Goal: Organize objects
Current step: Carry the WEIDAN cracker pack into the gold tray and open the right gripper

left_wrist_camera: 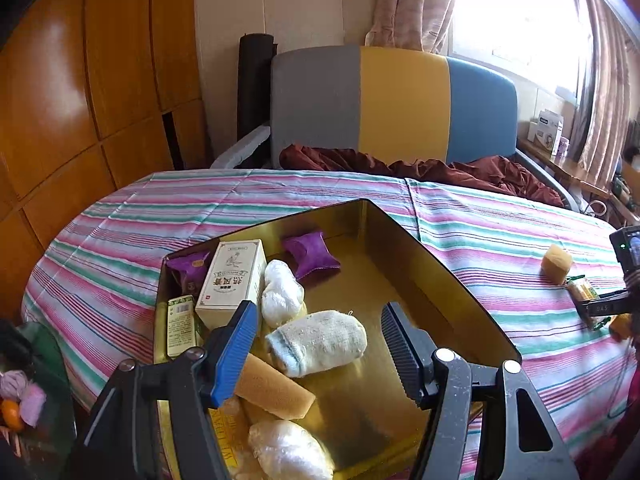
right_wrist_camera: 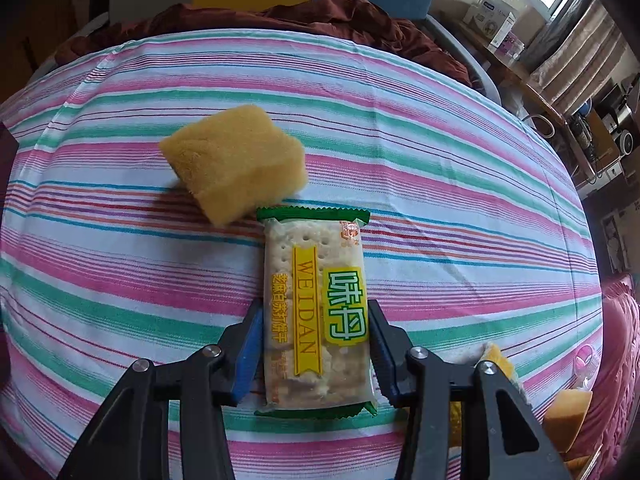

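A gold tin box (left_wrist_camera: pixel 440 264) lies on the striped bedsheet (left_wrist_camera: pixel 120 216). It holds a white carton (left_wrist_camera: pixel 232 280), purple pouches (left_wrist_camera: pixel 310 254), rolled socks (left_wrist_camera: pixel 316 342), an orange sponge (left_wrist_camera: pixel 272 390) and a green packet (left_wrist_camera: pixel 180 326). My left gripper (left_wrist_camera: pixel 318 312) hovers open above the box, holding nothing. My right gripper (right_wrist_camera: pixel 315 308) is shut on a green-edged cracker packet (right_wrist_camera: pixel 316 280), its pads against the packet's long sides. A yellow sponge block (right_wrist_camera: pixel 234 160) lies on the sheet just beyond the packet's far left corner. The right gripper (left_wrist_camera: pixel 600 308) also shows at the right edge of the left wrist view.
A grey, yellow and blue headboard (left_wrist_camera: pixel 400 108) and a maroon blanket (left_wrist_camera: pixel 440 168) close off the far end of the bed. A wooden wardrobe (left_wrist_camera: pixel 60 100) stands to the left, a shelf with boxes (left_wrist_camera: pixel 546 132) to the right. More sponge pieces (right_wrist_camera: pixel 568 404) lie near the right gripper.
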### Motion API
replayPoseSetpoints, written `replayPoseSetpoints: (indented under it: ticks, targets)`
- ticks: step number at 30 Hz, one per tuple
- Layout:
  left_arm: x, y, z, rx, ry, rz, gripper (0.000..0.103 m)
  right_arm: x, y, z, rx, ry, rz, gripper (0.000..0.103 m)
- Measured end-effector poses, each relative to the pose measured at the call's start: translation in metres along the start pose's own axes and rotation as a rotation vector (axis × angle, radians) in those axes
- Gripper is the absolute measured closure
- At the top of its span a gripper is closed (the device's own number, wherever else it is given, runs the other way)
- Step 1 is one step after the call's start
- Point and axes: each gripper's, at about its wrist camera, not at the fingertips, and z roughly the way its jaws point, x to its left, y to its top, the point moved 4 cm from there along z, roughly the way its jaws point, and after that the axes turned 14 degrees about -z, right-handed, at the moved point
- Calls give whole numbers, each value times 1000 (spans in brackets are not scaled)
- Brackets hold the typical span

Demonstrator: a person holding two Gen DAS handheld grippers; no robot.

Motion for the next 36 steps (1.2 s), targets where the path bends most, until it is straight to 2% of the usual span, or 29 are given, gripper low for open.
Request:
replayPoseSetpoints:
  ticks: [4,9,22,30,36]
  targets:
    - [5,-1,-5,-3,-1,0,38,17,-9,-12,-10,124,12,55]
    - [14,-3,-7,5,9,-12,38,54,-7,-42,-94,224,-37,55]
    - [41,-11,-7,30,41,-54,38,183,53,-117,-287,407,-266,55]
    - [60,-13,-5,43,67,-81,38,254,82,-126,-307,439,-423,55]
    - [72,-14,-3,52,72,-113,38,282,104,-106,-258,385,-487,55]
